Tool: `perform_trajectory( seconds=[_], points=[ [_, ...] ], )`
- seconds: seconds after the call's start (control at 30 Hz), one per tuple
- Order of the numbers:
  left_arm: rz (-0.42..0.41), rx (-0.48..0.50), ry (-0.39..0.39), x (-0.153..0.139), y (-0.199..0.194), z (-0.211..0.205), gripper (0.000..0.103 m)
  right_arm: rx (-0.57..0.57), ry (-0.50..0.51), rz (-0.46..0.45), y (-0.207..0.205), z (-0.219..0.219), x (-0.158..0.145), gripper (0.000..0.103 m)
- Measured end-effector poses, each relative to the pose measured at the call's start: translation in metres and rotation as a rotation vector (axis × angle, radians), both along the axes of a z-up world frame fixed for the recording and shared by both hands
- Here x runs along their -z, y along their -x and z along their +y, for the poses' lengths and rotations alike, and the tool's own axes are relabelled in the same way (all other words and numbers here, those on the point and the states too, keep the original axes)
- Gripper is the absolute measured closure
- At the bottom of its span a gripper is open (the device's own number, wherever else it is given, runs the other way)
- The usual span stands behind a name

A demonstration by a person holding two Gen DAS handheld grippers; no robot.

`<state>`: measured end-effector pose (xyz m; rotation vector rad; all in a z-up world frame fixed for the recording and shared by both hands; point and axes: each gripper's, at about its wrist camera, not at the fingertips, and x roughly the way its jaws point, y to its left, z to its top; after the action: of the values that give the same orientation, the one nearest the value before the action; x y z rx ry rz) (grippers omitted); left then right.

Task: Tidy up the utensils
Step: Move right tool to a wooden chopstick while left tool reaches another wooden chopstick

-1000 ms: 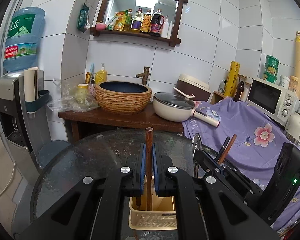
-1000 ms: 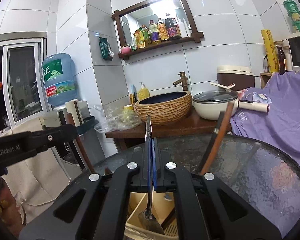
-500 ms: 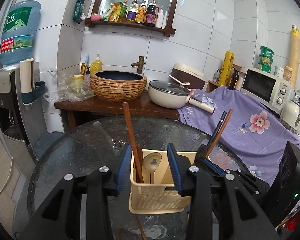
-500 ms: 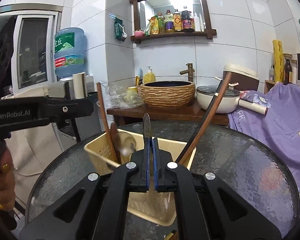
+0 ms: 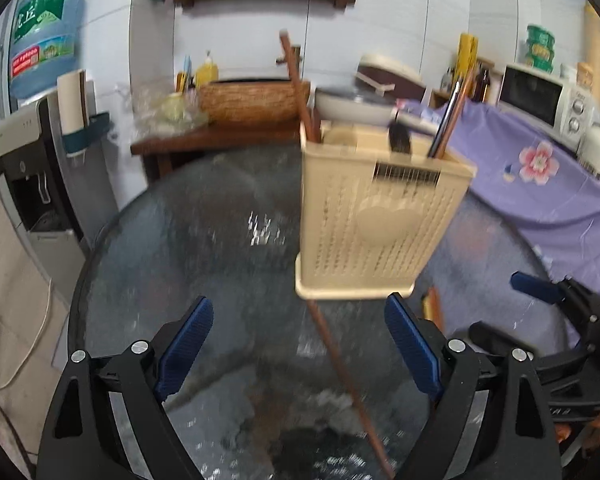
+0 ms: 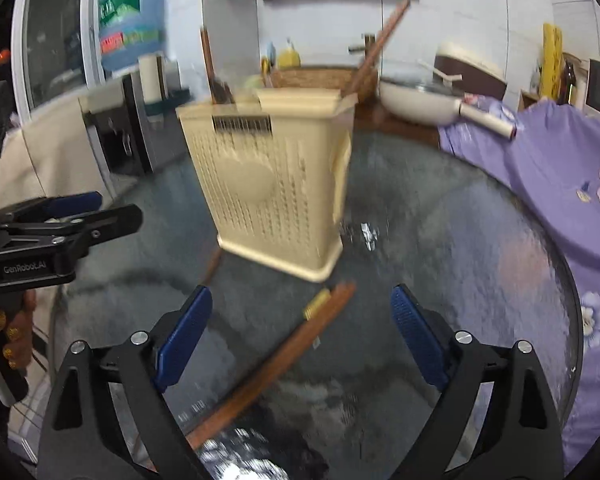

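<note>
Both grippers are opening with nothing between their fingers: the left gripper (image 5: 296,346) and right gripper (image 6: 302,334) hang low over the round glass desk (image 5: 204,240), spread wide. The cream holder (image 5: 376,216) stands upright on the desk and already carries a long wooden stick (image 5: 296,84), a dark-handled piece and a pair of chopsticks (image 5: 450,120). Two pieces lie loose on the glass just in front of it: a thin brown stick (image 5: 344,376), apparently running under the holder's base, and a broader wooden-handled utensil (image 6: 276,360) lying between the right fingers. This looks like the turn from dropping off to the next pick-up, which calls for closing on that handle, low against the hard glass. Behind are a tiled wall, a basin, a pan, a purple cloth (image 6: 540,168) and a water dispenser.
</note>
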<state>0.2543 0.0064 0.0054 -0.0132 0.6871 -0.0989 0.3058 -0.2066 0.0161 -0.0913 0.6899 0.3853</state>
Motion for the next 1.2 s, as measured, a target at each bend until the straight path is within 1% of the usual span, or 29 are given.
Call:
perform_trajectory(
  seconds=[0.1,0.17,0.27,0.3,0.37,0.47,0.53,0.6,0.67,0.7,0.77,0.8,0.87,0.93,0.97,1.1,1.2],
  points=[
    [0.039,0.007,-0.047,0.020,0.004,-0.003,0.018,-0.016,0.125,0.022,0.009,0.011,0.024,0.014],
    [0.055,0.012,-0.065,0.028,0.004,-0.005,0.018,-0.041,0.182,0.031,0.013,0.020,0.035,0.014],
    [0.076,0.020,-0.079,0.037,0.004,-0.007,0.018,-0.060,0.299,0.029,0.022,0.033,0.051,0.014],
    [0.082,0.025,-0.088,0.039,0.004,-0.008,0.018,-0.054,0.318,0.006,0.028,0.032,0.051,0.014],
    [0.090,0.034,-0.105,0.043,0.005,-0.013,0.018,-0.045,0.338,0.006,0.033,0.025,0.051,0.013],
    [0.101,0.045,-0.131,0.048,0.004,-0.017,0.018,-0.026,0.334,0.032,0.035,0.005,0.050,0.013],
    [0.109,0.050,-0.141,0.050,0.003,-0.020,0.018,0.004,0.345,0.064,0.032,-0.011,0.051,0.014],
    [0.120,0.057,-0.156,0.053,0.000,-0.023,0.018,0.044,0.363,0.077,0.032,-0.023,0.053,0.013],
    [0.123,0.060,-0.171,0.055,-0.004,-0.026,0.018,0.056,0.308,0.096,0.031,-0.036,0.052,0.013],
    [0.126,0.059,-0.177,0.056,-0.007,-0.028,0.018,0.058,0.262,0.123,0.029,-0.041,0.050,0.014],
    [0.134,0.060,-0.179,0.056,-0.013,-0.029,0.020,0.069,0.192,0.148,0.025,-0.044,0.047,0.014],
    [0.142,0.061,-0.181,0.056,-0.017,-0.030,0.024,0.071,0.167,0.159,0.024,-0.044,0.046,0.015],
    [0.163,0.053,-0.182,0.058,-0.026,-0.030,0.034,0.073,0.118,0.205,0.013,-0.042,0.047,0.023],
    [0.189,0.046,-0.164,0.061,-0.035,-0.028,0.040,0.101,0.122,0.246,0.003,-0.038,0.052,0.039],
    [0.197,0.037,-0.162,0.063,-0.038,-0.027,0.043,0.115,0.116,0.259,-0.006,-0.039,0.054,0.042],
    [0.226,0.020,-0.127,0.066,-0.048,-0.023,0.050,0.186,0.077,0.294,-0.021,-0.045,0.056,0.049],
    [0.239,0.011,-0.116,0.068,-0.057,-0.026,0.055,0.196,0.101,0.296,-0.030,-0.040,0.058,0.056]
  ],
)
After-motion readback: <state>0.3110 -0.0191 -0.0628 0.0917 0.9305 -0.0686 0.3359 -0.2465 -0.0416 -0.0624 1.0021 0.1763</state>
